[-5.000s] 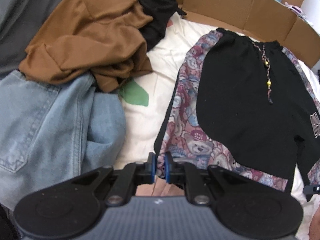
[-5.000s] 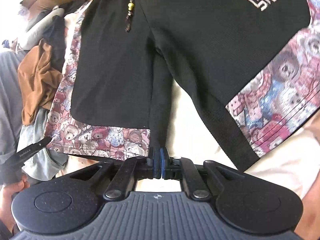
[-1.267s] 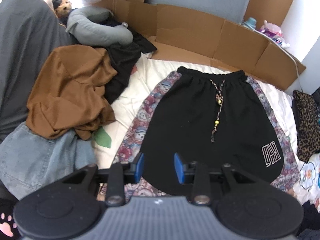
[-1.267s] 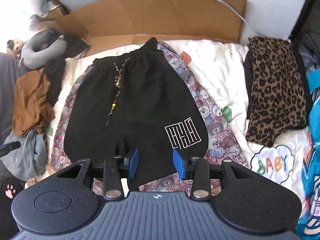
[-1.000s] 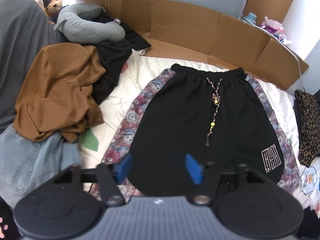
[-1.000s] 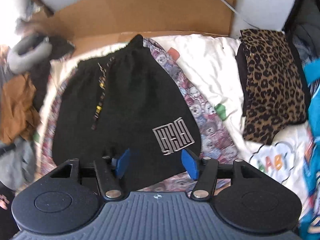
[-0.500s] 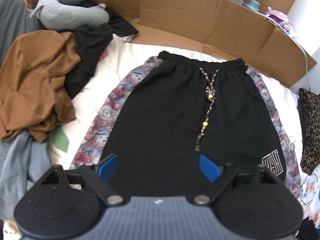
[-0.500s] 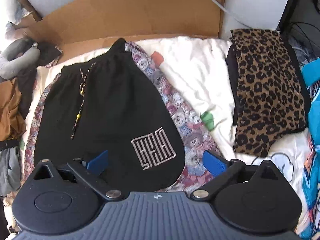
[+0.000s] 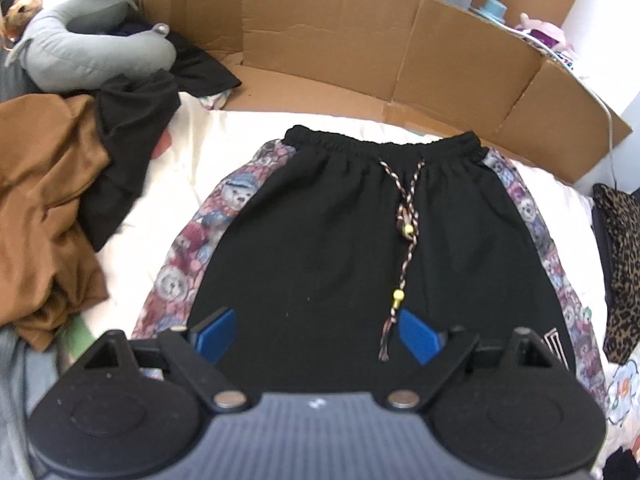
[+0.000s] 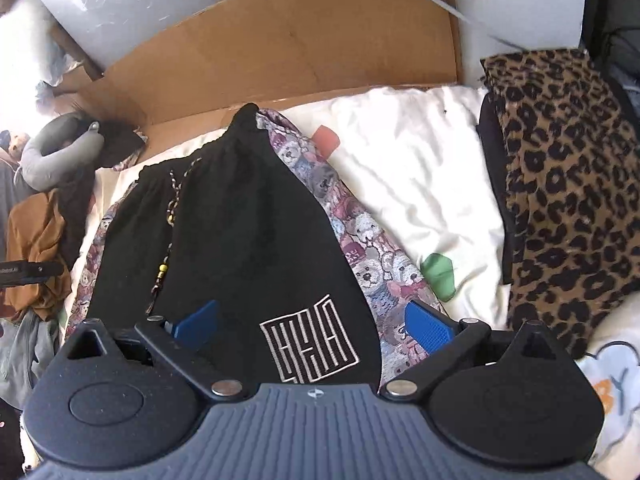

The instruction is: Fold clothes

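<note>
Black shorts (image 9: 320, 240) with teddy-bear print side panels lie flat on the cream bedsheet (image 9: 192, 168), waistband at the far end, drawstring with yellow beads down the middle. They also show in the right wrist view (image 10: 240, 240), with a white maze logo near the hem. My left gripper (image 9: 316, 334) is wide open and empty above the lower middle of the shorts. My right gripper (image 10: 314, 328) is wide open and empty above the logo.
A brown garment (image 9: 44, 216), a black garment and a grey neck pillow (image 9: 92, 56) lie at the left. A folded leopard-print garment (image 10: 568, 184) lies at the right. Cardboard walls (image 9: 340, 56) stand behind the bed.
Both grippers let go of the shorts' hem, rose back above the shorts and opened wide. The shorts now lie spread flat.
</note>
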Motion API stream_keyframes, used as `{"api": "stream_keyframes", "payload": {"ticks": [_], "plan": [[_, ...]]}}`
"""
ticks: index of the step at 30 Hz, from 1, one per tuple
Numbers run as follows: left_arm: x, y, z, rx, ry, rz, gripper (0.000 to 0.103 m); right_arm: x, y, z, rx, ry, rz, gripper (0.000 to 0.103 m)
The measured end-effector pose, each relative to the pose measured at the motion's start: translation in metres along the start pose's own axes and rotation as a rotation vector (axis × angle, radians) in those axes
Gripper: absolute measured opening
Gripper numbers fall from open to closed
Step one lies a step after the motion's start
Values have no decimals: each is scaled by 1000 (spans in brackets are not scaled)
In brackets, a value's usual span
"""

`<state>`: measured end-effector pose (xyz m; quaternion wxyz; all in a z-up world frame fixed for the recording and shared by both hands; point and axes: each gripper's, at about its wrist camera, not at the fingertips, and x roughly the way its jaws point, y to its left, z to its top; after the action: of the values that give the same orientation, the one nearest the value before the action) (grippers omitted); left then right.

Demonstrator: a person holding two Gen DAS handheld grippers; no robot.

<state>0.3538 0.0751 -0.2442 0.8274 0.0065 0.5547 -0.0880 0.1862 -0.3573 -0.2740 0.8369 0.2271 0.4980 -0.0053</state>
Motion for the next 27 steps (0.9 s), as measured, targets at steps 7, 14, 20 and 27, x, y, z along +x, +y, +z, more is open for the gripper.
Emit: {"api": "stream_keyframes", "payload": {"ticks": [7, 14, 20, 27], "plan": [[45, 13, -6, 5, -1, 13, 90, 38, -18, -16, 7, -56, 32, 101], [78, 28, -8, 24, -77, 21, 90, 72, -11, -27, -101, -97, 50, 96], [102, 38, 6, 15, -159, -22, 73, 89, -25, -31, -110, -102, -80, 96], [135, 44, 37, 54, -178, -12, 41, 96, -52, -42, -53, -45, -185, 96]]}}
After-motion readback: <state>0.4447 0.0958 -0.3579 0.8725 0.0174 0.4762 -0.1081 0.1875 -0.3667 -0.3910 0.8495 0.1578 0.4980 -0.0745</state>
